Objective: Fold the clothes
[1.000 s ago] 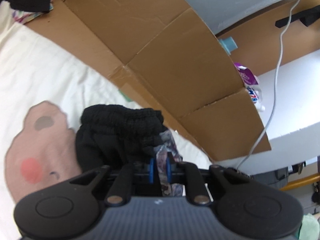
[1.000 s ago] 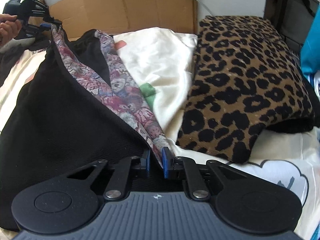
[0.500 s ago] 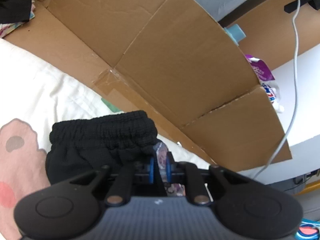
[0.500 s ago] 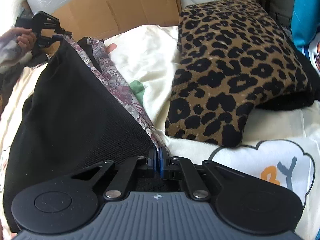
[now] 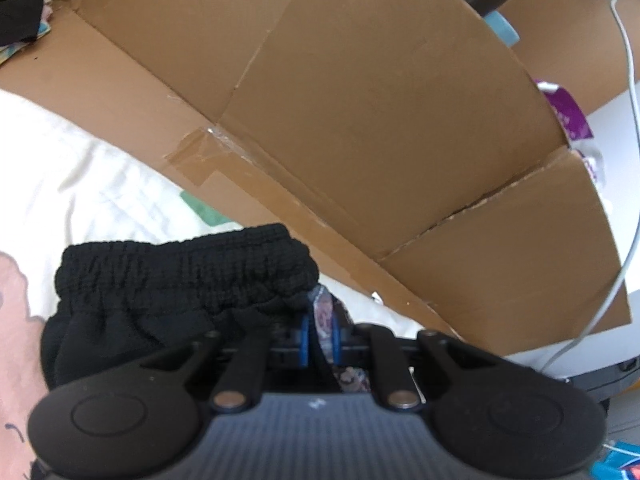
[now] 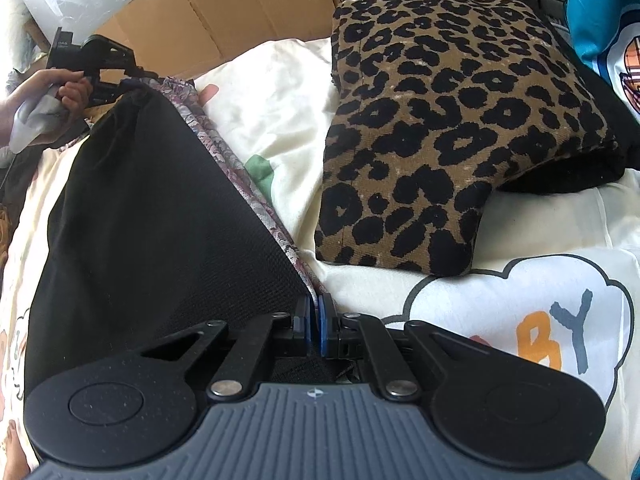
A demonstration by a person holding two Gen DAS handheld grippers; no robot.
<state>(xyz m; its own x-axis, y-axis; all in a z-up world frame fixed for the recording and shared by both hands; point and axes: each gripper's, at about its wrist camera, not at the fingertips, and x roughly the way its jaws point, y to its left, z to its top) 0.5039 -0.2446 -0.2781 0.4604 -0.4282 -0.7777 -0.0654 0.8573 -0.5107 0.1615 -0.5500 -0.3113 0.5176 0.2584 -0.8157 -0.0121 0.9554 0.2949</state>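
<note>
Left wrist view: left gripper (image 5: 320, 338) with jaws clenched on a patterned edge of the black garment (image 5: 180, 280), elastic waistband bunched just ahead and to the left. Behind it, a flattened cardboard sheet (image 5: 360, 100) leaning up, a white cable (image 5: 628, 80) at the right, cream bedding (image 5: 80, 184) to the left. No sight of the garment's length from here.

Right wrist view: the whole span instead. Right gripper (image 6: 314, 324) with jaws clamped on the near corner of the same garment (image 6: 152, 208), where black cloth meets the grey-pink patterned lining (image 6: 240, 176). Long axis from that near corner up and left to the far corner, pinched by the left gripper (image 6: 100, 64) in a person's hand (image 6: 68, 96). Held edge stretched nearly straight between the two grippers, black panel hanging away to the left over the bed (lower parts hidden behind the gripper body). Just right of the garment, a folded leopard-print item (image 6: 460, 120) lying on the cream bedding (image 6: 280, 92), near a cloud print with coloured letters (image 6: 520, 312).
</note>
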